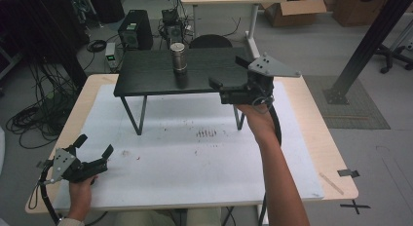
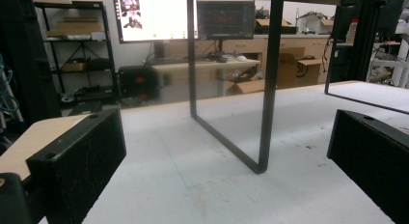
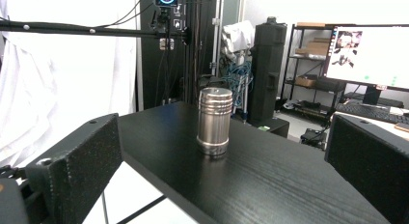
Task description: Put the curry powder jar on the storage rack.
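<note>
Lab – monitors, storage racks, cardboard boxes, floor cables – all beyond the fingers.

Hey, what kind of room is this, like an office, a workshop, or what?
Most likely a robotics or engineering lab. Computer monitors run on a desk behind, metal shelving holds boxes, and cables trail on the floor. A person's two grippers, left and right, work at a table.

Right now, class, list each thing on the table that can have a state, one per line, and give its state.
Metal canister: upright on the black shelf, lid on, untouched.
Black shelf: standing level on the white mat.
Right gripper: open, held at the shelf's edge, aimed at the canister, holding nothing.
Left gripper: open, low over the mat's near left corner, holding nothing.
</note>
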Available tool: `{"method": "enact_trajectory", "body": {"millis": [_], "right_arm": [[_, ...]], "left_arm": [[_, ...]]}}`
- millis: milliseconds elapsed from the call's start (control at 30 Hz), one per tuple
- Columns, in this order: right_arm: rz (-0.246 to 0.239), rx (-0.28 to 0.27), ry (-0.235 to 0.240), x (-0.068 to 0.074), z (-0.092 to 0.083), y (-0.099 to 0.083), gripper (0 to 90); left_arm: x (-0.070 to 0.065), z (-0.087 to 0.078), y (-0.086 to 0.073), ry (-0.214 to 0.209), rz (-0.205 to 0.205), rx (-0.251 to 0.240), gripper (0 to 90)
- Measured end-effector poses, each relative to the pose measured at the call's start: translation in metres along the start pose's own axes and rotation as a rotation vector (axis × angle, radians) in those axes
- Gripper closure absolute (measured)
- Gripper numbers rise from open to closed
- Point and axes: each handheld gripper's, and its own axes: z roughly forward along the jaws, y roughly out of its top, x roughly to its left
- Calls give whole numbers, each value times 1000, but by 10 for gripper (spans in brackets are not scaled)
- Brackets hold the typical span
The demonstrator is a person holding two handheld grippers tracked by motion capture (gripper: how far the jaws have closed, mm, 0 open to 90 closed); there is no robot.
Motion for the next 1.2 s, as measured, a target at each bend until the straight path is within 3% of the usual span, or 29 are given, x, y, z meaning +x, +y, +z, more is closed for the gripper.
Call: {"method": "enact_trajectory", "body": {"millis": [633, 1200], "right_arm": [[-24, -24, -22, 13, -40, -32, 0], [-5, -33, -82, 9, -65, -70, 0]], "left_arm": [[0, 0, 0, 0, 1, -1, 4], [0, 0, 0, 0, 0, -1, 4]]}}
